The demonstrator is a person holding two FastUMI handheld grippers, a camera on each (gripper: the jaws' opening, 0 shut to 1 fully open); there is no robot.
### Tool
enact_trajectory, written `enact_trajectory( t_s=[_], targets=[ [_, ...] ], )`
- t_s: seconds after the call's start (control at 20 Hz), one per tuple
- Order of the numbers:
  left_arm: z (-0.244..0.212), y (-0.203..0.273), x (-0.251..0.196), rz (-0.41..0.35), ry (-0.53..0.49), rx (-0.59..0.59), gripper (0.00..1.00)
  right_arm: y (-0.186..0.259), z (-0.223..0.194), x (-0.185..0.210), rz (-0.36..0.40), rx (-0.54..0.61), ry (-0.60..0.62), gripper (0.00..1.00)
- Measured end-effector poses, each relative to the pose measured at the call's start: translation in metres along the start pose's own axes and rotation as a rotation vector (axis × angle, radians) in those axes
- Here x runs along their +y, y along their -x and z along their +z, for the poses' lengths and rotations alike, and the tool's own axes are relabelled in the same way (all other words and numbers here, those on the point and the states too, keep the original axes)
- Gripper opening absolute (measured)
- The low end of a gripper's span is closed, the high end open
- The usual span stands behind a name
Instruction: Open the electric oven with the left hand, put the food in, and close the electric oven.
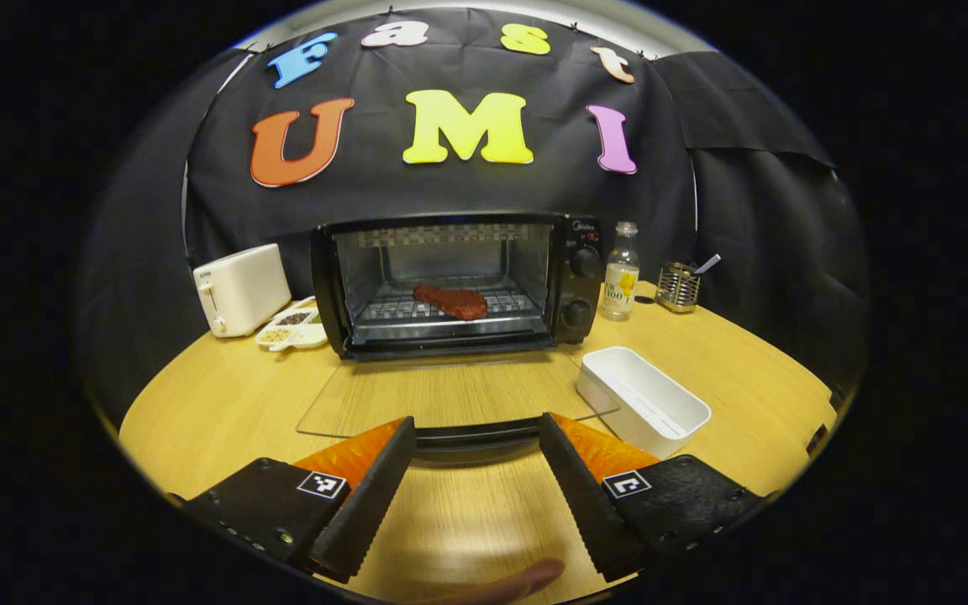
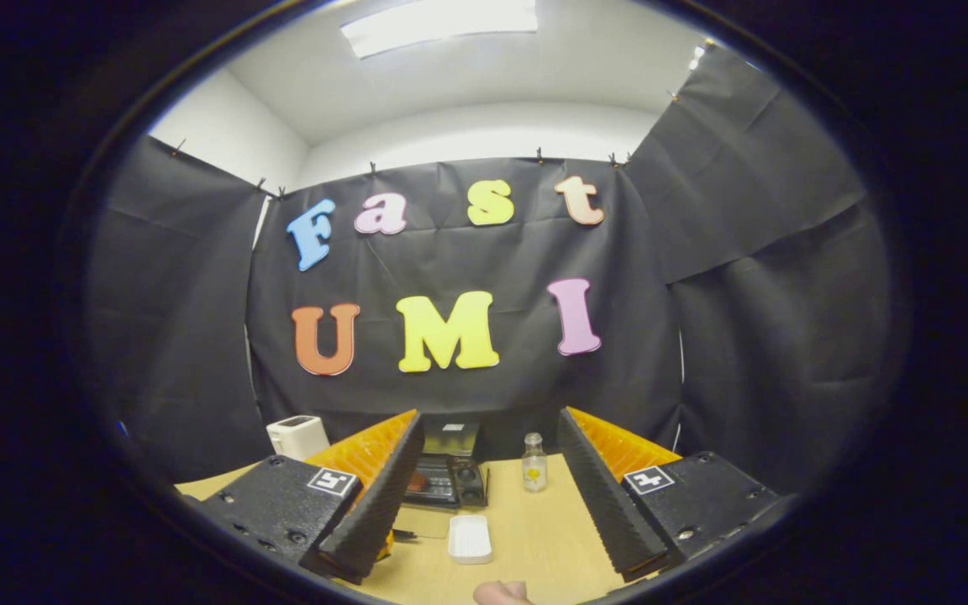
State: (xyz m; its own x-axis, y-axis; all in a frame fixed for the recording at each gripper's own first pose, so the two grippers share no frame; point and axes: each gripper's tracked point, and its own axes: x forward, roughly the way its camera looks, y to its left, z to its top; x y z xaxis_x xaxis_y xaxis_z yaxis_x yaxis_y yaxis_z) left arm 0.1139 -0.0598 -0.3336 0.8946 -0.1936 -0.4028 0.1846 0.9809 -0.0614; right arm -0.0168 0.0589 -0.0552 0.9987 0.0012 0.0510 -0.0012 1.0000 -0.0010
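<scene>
In the left gripper view, the left gripper [image 1: 477, 437] hovers low over the wooden table [image 1: 198, 403] with its fingers spread wide apart and nothing between them. Just beyond the fingertips lies the handle [image 1: 476, 435] of the glass door [image 1: 450, 395], which is folded down flat in front of the electric oven [image 1: 459, 281]. Inside the open oven, a piece of reddish-brown food [image 1: 450, 301] rests on the wire rack [image 1: 442, 307]. A white toaster [image 1: 240, 288] stands to the left of the oven, with a divided white dish [image 1: 291, 329] of small items between them. On the other side of the oven stands a clear bottle [image 1: 620, 273], and past it a metal mesh holder [image 1: 677, 287]. An empty white rectangular tray [image 1: 642, 402] sits near the door's right corner. A fingertip [image 1: 518, 580] shows at the bottom edge.

In the right gripper view, the right gripper [image 2: 491, 458] is held higher and farther back, fingers also wide apart and empty. Between them, well off, are the oven [image 2: 446, 470] with the food [image 2: 418, 482] visible inside, the bottle [image 2: 533, 464], the white tray [image 2: 470, 538] and the toaster [image 2: 297, 437] on the table [image 2: 534, 538].
</scene>
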Motion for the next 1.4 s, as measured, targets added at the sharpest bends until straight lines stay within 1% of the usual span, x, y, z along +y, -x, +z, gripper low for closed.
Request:
enact_trajectory(
  t_s=[0.05,0.1,0.15,0.2,0.25,0.35,0.5,0.55,0.6,0.65,0.7,0.8,0.85,0.9,1.1,1.15,1.35,1.4],
  targets=[
    [-0.005,-0.004,0.001,0.003,0.002,0.01,0.95,0.002,0.001,-0.001,-0.002,-0.005,-0.009,1.0],
    [-0.011,-0.008,0.002,0.005,0.001,0.025,0.95,0.003,0.001,-0.002,-0.002,-0.008,-0.019,0.96],
    [-0.017,-0.011,0.0,-0.002,-0.004,0.038,0.95,0.002,-0.003,-0.004,-0.003,-0.004,-0.024,1.0],
    [-0.023,-0.015,-0.001,-0.004,-0.009,0.05,0.95,0.001,-0.006,-0.007,-0.003,0.004,-0.026,1.0],
    [-0.026,-0.016,-0.001,-0.007,-0.011,0.064,0.95,0.0,-0.008,-0.008,-0.003,0.01,-0.028,0.96],
    [-0.019,-0.022,-0.002,-0.02,0.001,0.044,0.95,-0.001,-0.012,-0.011,-0.003,0.022,-0.042,0.96],
    [-0.027,-0.025,-0.002,-0.013,-0.007,0.091,0.94,-0.002,-0.02,-0.019,-0.013,0.04,-0.061,0.96],
    [-0.026,-0.025,-0.001,-0.011,-0.016,0.09,0.94,-0.003,-0.022,-0.023,-0.019,0.043,-0.065,1.0],
    [-0.025,-0.025,-0.001,-0.009,-0.02,0.093,0.94,-0.002,-0.023,-0.026,-0.027,0.045,-0.07,1.0],
    [-0.026,-0.025,0.0,-0.006,-0.022,0.097,0.94,-0.003,-0.024,-0.029,-0.032,0.045,-0.074,0.96],
    [-0.025,-0.025,0.0,-0.002,-0.023,0.102,0.94,-0.003,-0.025,-0.03,-0.034,0.047,-0.075,1.0],
    [-0.02,-0.024,0.0,0.009,-0.026,0.099,0.94,-0.001,-0.025,-0.03,-0.026,0.053,-0.066,1.0],
    [-0.018,-0.025,0.001,0.014,-0.027,0.102,0.94,-0.001,-0.023,-0.032,-0.025,0.042,-0.064,0.96],
    [-0.019,-0.025,0.002,0.016,-0.022,0.113,0.94,0.0,-0.021,-0.037,-0.035,0.037,-0.059,1.0],
    [-0.012,-0.022,0.0,0.016,-0.008,0.112,0.94,0.009,-0.018,-0.046,-0.048,0.022,-0.04,1.0],
    [-0.007,-0.02,0.001,0.016,-0.004,0.103,0.94,0.01,-0.018,-0.049,-0.05,0.023,-0.035,0.95],
    [0.014,-0.016,0.002,0.017,0.01,0.092,0.94,0.012,-0.022,-0.053,-0.048,0.04,-0.042,0.96],
    [0.019,-0.015,0.002,0.017,0.003,0.09,0.94,0.013,-0.022,-0.053,-0.046,0.043,-0.046,1.0]
  ],
)
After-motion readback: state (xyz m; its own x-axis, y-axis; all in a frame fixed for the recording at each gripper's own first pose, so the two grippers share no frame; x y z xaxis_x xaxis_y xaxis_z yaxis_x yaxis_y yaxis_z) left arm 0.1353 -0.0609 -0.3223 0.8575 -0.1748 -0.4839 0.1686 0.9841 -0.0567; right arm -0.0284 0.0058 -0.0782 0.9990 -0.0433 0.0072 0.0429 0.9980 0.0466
